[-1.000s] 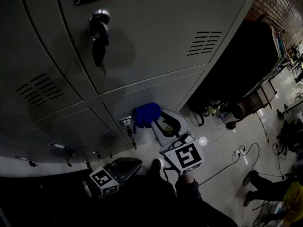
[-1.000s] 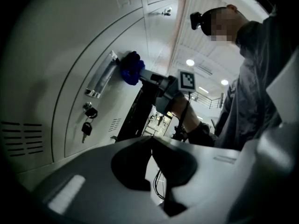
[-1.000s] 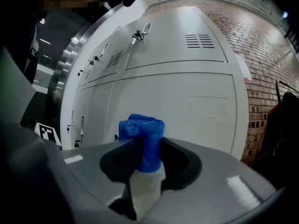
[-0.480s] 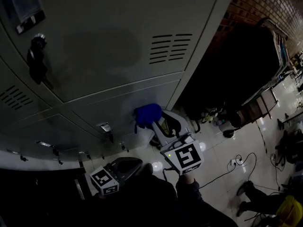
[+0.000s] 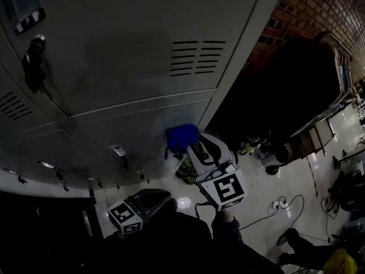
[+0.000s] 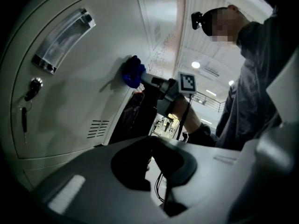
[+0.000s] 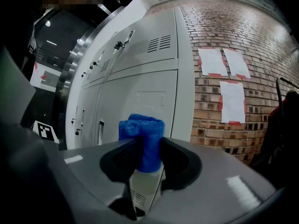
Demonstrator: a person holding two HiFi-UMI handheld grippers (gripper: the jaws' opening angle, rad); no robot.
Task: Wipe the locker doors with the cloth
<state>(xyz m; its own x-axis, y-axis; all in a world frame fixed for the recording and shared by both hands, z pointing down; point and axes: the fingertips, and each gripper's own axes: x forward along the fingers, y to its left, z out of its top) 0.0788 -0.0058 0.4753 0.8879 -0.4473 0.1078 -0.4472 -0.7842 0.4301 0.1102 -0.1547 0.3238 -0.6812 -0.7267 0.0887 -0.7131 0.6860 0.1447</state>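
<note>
Locker doors (image 5: 131, 44) in grey metal filled most of your head view, stacked in tiers, with the bank's right edge running beside a brick wall (image 5: 319, 10). Paper sheets (image 7: 212, 62) were taped to that wall in your right gripper view. A glossy floor (image 5: 296, 187) lay below, with a cable (image 5: 268, 210) trailing across it.

Your right gripper (image 5: 187, 146) reached up to a lower door near the bank's right edge, its jaws clenched on the blue cloth (image 5: 182, 137). That cloth (image 7: 142, 139) stood bunched up out of the jaws, and from your left gripper view it (image 6: 133, 73) sat pressed against the door face, close to the door's right edge.

Your left gripper (image 5: 162, 196) hung low and away from the lockers, well apart from the cloth. Its jaws (image 6: 150, 141) were drawn together at the tips with nothing between them.

Vent slots (image 5: 197, 56) marked the upper door near its right edge. A bunch of keys (image 5: 31, 67) hung from the lock at that door's left edge.
</note>
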